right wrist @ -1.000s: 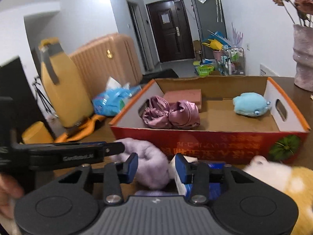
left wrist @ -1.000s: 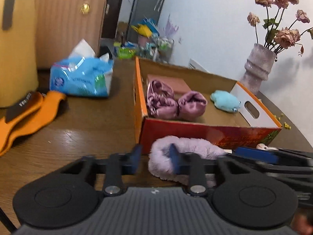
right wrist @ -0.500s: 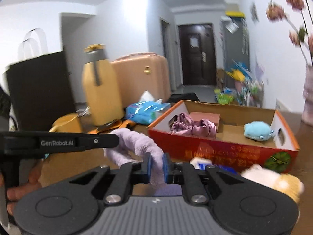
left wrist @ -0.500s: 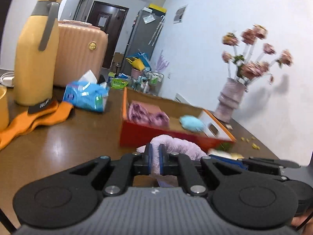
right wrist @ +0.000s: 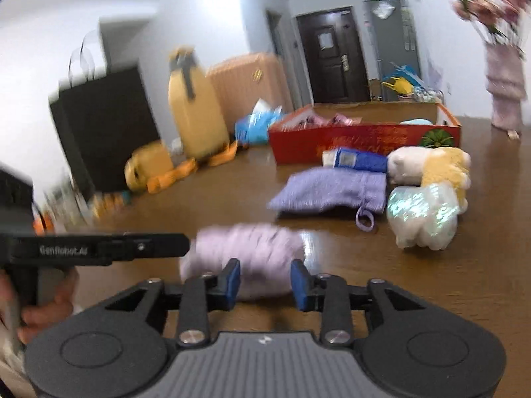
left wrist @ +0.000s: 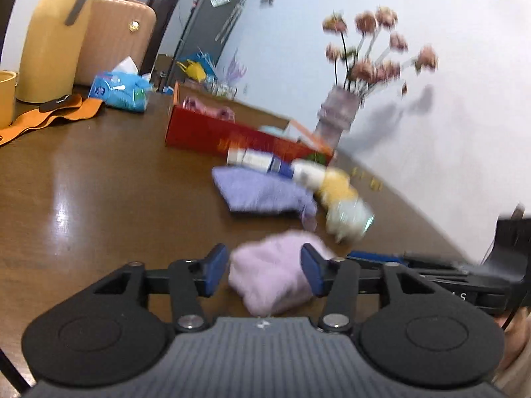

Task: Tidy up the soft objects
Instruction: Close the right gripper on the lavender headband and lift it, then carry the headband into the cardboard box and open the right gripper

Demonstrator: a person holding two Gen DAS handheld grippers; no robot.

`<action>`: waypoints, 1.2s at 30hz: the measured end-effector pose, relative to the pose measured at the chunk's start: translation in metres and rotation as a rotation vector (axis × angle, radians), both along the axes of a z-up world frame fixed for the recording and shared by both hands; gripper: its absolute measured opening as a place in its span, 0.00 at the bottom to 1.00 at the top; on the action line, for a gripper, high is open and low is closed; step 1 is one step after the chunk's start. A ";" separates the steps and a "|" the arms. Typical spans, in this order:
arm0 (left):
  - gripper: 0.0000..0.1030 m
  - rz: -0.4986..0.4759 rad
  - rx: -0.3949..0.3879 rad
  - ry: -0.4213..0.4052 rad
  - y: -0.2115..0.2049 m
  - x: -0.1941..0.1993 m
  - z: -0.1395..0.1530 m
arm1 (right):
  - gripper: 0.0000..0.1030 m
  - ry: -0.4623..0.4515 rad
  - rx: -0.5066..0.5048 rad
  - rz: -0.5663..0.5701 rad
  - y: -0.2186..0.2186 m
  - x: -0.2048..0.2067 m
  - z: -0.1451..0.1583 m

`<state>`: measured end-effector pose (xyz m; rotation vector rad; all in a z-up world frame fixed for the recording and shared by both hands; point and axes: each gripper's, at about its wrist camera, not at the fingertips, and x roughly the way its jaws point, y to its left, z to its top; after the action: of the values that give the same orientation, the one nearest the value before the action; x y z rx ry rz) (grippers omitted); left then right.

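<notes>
A fluffy lilac soft piece lies on the brown table, between the open fingers of my left gripper. It also shows in the right wrist view, between the open fingers of my right gripper. Beyond it lie a purple knitted cloth, a blue-and-white pack, a cream and yellow plush and a shiny white plush. The red cardboard box behind them holds pink satin pieces and a light blue plush.
A yellow jug, an orange strap, a blue tissue pack and a yellow cup stand on the left. A vase of dried flowers stands at the back right. A black bag is far left.
Both grippers were shut on the lilac piece half a second ago and have opened. Both have pulled back from the box, and the lilac piece now lies on the table nearer the front.
</notes>
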<state>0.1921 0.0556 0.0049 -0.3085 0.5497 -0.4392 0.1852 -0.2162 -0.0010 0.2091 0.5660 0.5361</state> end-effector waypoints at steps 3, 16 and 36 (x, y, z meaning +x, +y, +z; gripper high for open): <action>0.54 0.022 0.012 0.038 -0.013 0.013 0.004 | 0.34 -0.013 0.017 -0.041 0.004 0.012 0.004; 0.38 0.070 0.130 0.120 -0.025 0.018 -0.025 | 0.27 0.050 -0.042 -0.104 0.031 0.020 -0.034; 0.16 -0.032 0.067 -0.077 -0.032 0.154 0.079 | 0.20 -0.126 -0.063 -0.079 0.024 0.154 0.080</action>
<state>0.3457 0.0239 0.0837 -0.2176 0.4937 -0.4609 0.3391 -0.1927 0.0791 0.1362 0.4499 0.4502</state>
